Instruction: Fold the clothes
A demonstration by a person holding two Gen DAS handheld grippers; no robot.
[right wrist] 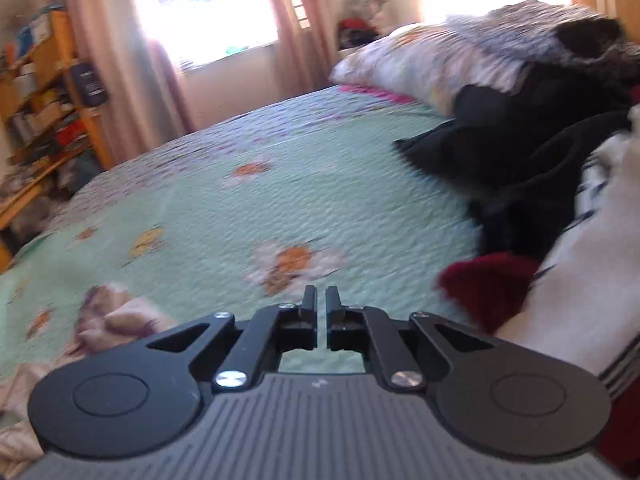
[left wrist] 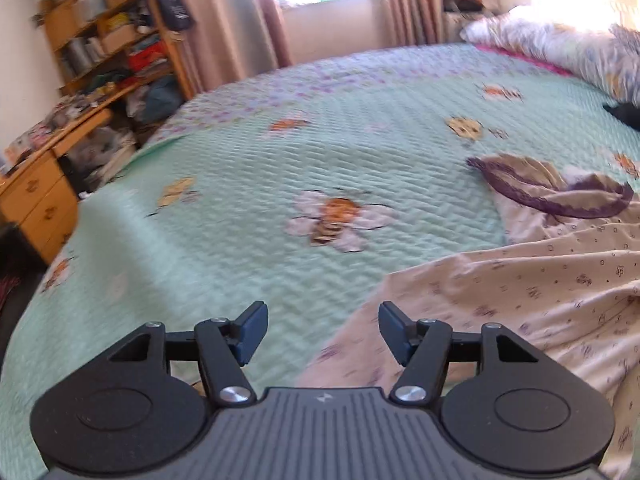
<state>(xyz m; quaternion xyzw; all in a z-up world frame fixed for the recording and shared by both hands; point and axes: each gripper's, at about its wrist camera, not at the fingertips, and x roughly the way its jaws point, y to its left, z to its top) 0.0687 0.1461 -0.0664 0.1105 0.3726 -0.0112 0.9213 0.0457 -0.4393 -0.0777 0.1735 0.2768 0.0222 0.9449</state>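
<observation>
Left wrist view: left gripper (left wrist: pixel 322 330) gaping, empty, poised over printed cream garment (left wrist: pixel 520 280) rumpled near bed (left wrist: pixel 240 160) foot edge, seemingly for a grab. Right gripper (right wrist: pixel 321 304) nearly closed, empty, beside clothes pile (right wrist: pixel 520 184).

My left gripper (left wrist: pixel 322 330): jaws spread wide, empty. My right gripper (right wrist: pixel 321 304): jaws nearly closed, thin gap, empty; both point toward 12 o'clock.
</observation>
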